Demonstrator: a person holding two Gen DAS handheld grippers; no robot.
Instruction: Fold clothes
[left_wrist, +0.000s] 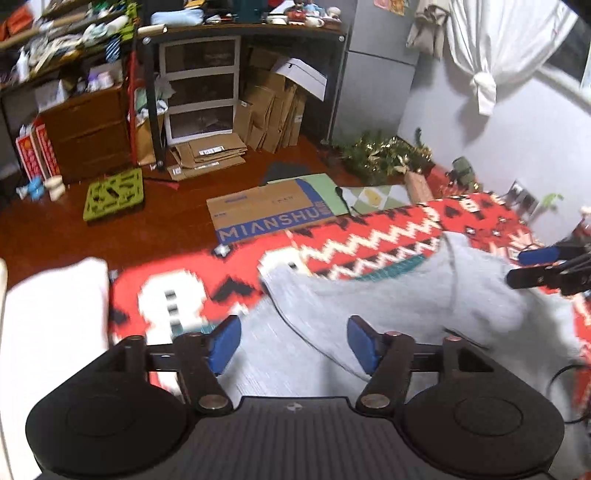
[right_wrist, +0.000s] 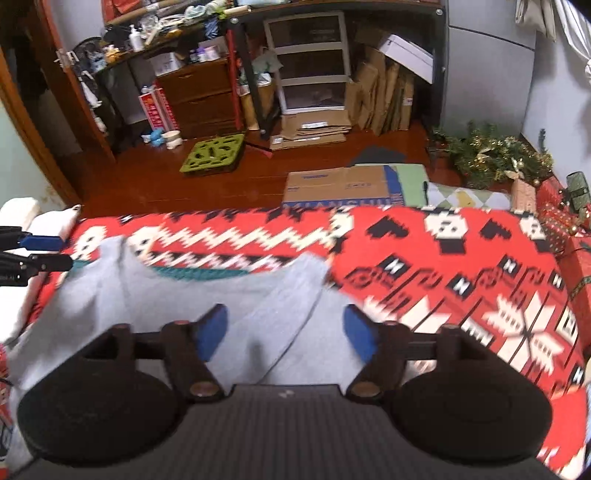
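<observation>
The grey garment (left_wrist: 388, 302) lies on the red patterned blanket (left_wrist: 369, 236), partly folded, with one layer turned over another and its far edge a little uneven. The left gripper (left_wrist: 293, 343) hangs just above the cloth with its blue pads (left_wrist: 225, 343) apart, and nothing is pressed between them. The right gripper (right_wrist: 282, 334) is also released, its jaws wide, with grey cloth under the gap but not pinched.

I judge that one fold is just laid down and the next grasp is not yet taken. To do this step well, each gripper should go down to a free edge or corner and take only the top layer, both at the same distance from the fold line. Then the two hands should lift and carry together, so the cloth does not twist. The blanket must not be caught with the garment.

The left wrist view shows a white pillow or folded cloth (left_wrist: 51, 332) beside the blanket, and the right gripper's fingers at its right edge. The right wrist view shows much more of the blanket on the far side of the garment, and the garment's right corner (right_wrist: 314, 266) lying flat. Both pictures are blurred, so fine creases cannot be read.
</observation>
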